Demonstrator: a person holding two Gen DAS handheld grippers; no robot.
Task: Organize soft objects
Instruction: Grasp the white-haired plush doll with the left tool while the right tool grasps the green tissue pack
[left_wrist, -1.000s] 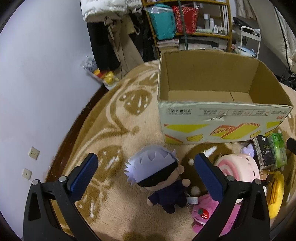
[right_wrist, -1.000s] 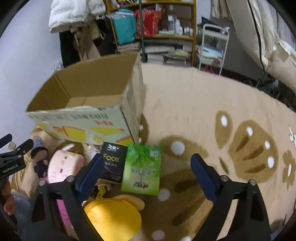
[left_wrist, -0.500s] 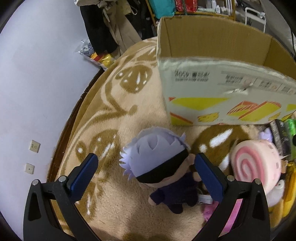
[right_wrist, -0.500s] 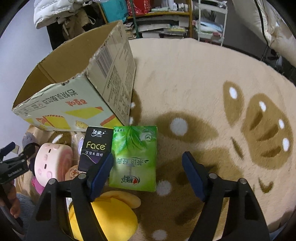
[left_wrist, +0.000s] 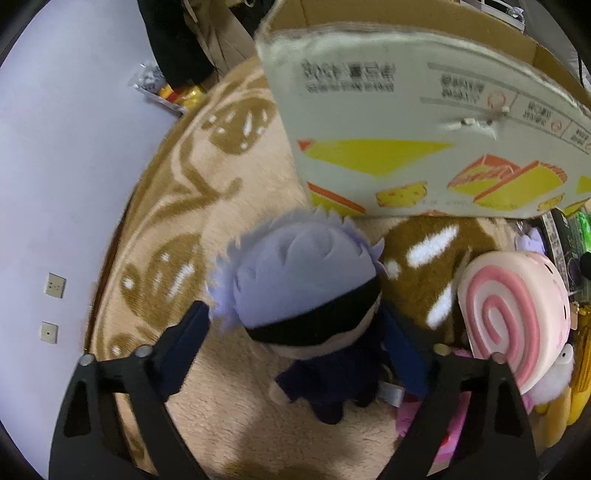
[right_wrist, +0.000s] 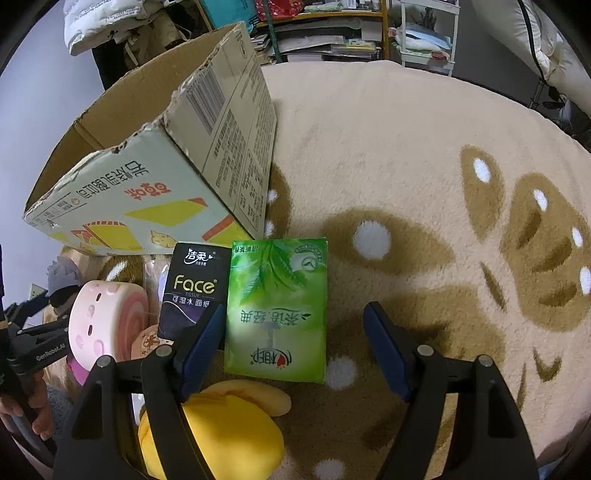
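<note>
Two grippers, each squared up to its own target on the patterned rug. Left gripper spread wide, pads on either side of the blindfolded plush doll — left pad just beside the lilac hair, right pad level with the neck, touching or a hair off (motion blur, cannot tell). Nothing clamped yet. Doll lying on its back, head toward the cardboard box, legs toward the camera; long axis therefore straight along the fingers, with the jaw line across its width. Probably only a squeeze needed, then a lift forward over the box wall just beyond the head.

Right gripper also released, straddling the near end of the green tissue pack; left pad at the seam between that pack and the black tissue pack, right pad well clear on bare rug. Pack's long axis likewise pointing away toward the box corner. Pink swirl cushion and yellow plush crowded between the two targets.
</note>
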